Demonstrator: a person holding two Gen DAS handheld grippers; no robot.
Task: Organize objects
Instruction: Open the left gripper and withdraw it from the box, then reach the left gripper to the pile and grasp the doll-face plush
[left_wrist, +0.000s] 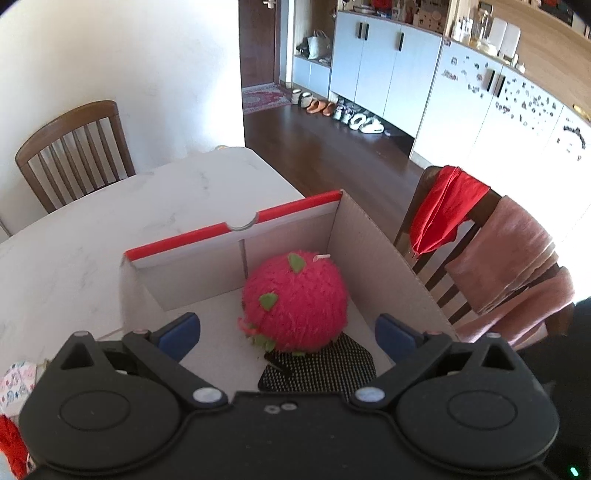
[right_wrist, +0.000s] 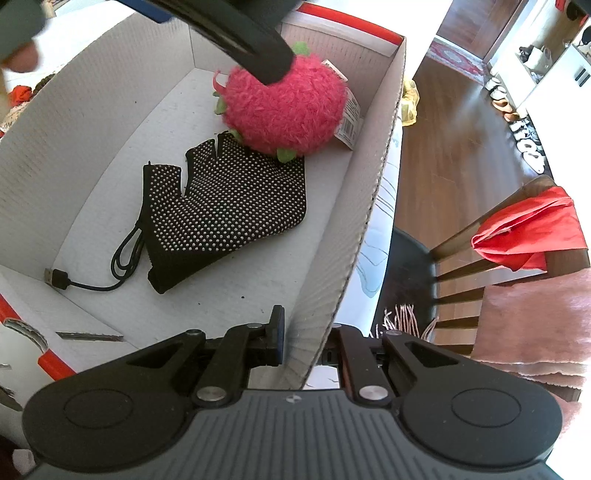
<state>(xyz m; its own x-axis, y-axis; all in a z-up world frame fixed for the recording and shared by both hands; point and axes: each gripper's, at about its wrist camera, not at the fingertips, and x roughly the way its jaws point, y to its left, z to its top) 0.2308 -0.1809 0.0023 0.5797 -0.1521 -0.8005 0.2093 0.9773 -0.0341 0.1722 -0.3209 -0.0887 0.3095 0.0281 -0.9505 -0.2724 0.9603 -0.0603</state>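
Observation:
A fuzzy pink plush fruit (left_wrist: 295, 301) with green leaves lies inside an open cardboard box (left_wrist: 373, 240), partly on a black dotted glove (left_wrist: 325, 365). My left gripper (left_wrist: 288, 332) is open above the box, its blue pads either side of the plush, empty. In the right wrist view the plush (right_wrist: 291, 110), the glove (right_wrist: 229, 206) and a black USB cable (right_wrist: 110, 266) lie on the box floor. My right gripper (right_wrist: 306, 339) is shut on the box's side wall (right_wrist: 354, 221), one finger inside and one outside.
The box stands on a white marble table (left_wrist: 110, 221). A wooden chair (left_wrist: 70, 147) stands at the far side. Another chair (right_wrist: 480, 243) draped with red cloth (right_wrist: 528, 229) and a pink towel (left_wrist: 513, 266) stands to the right. Small patterned items (left_wrist: 14, 384) lie left of the box.

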